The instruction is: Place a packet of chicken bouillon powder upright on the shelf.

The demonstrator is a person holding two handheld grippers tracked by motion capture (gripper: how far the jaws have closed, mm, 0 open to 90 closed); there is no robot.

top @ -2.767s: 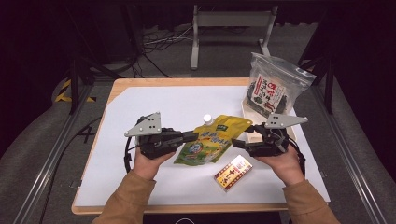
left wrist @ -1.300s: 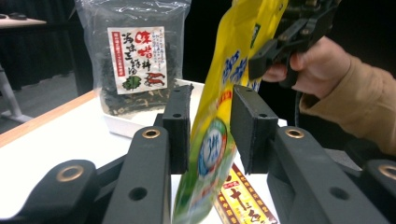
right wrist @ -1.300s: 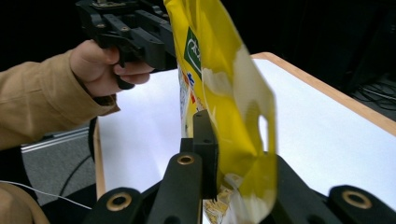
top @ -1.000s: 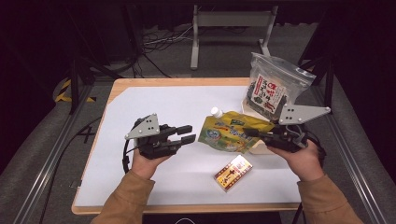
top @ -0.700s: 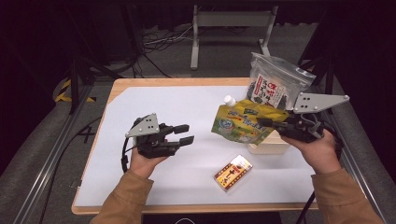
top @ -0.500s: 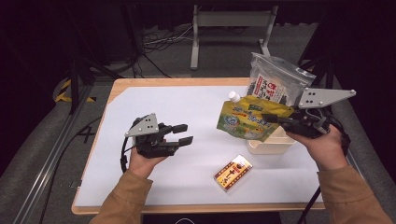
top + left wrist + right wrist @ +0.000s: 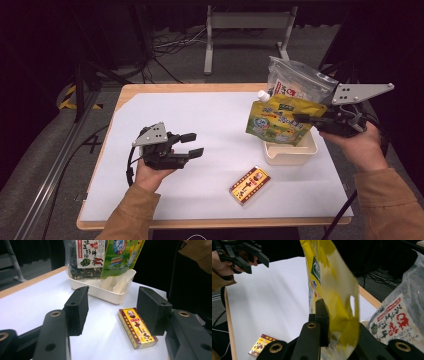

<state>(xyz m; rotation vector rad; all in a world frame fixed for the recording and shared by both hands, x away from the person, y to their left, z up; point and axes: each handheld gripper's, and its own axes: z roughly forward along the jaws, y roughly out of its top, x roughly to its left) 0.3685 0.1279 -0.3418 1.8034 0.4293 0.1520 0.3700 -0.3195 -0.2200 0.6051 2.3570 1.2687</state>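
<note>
The work in hand looks like packing goods into the shallow cream plastic tray near the right edge of the white-covered surface, and it reads as partly done. A clear plastic bag of dark dried food with a red-and-white label already stands in the far part of the tray, leaning on its rim. The yellow-green spouted drink pouch hangs in the air directly above the tray, tilted, its lower edge close to the tray's front rim but not yet resting inside. The right tool is clamped on the pouch's edge; the right gripper view shows the yellow film pinched between its black jaws.

Left to do, by my reading: lower the pouch into the tray beside the bag and release it. A small red-and-yellow printed cardboard box lies flat on the surface just in front of the tray, untouched, and probably goes in afterwards. The left tool hovers well to the left of the tray, jaws apart and empty, pointing towards the box.
</note>
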